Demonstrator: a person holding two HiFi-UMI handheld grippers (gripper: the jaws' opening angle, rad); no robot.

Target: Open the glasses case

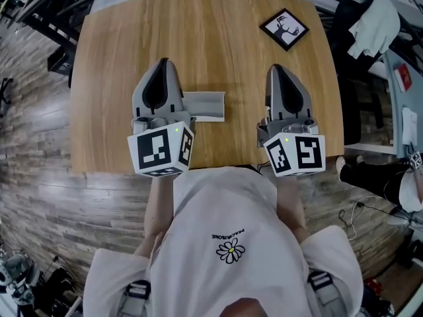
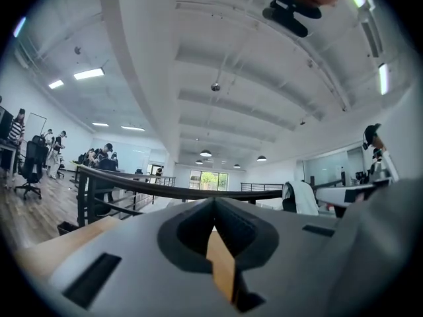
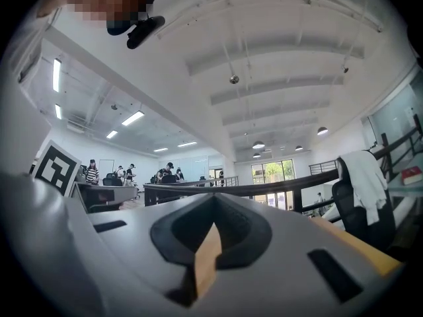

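Note:
A flat grey glasses case lies on the wooden table, closed as far as I can tell. It sits between the two grippers, and its left end is tucked beside and partly under the body of the left gripper. My left gripper rests over the table and points away from me, jaws shut with nothing between them. The right gripper lies parallel further right, apart from the case, also shut and empty. In the left gripper view and the right gripper view the jaws meet at the tip; the case is not seen there.
A black-framed deer picture lies at the table's far right corner. A chair draped with clothing stands past the right edge. The table's near edge is against the person's body. The gripper views show a railing and an open office beyond.

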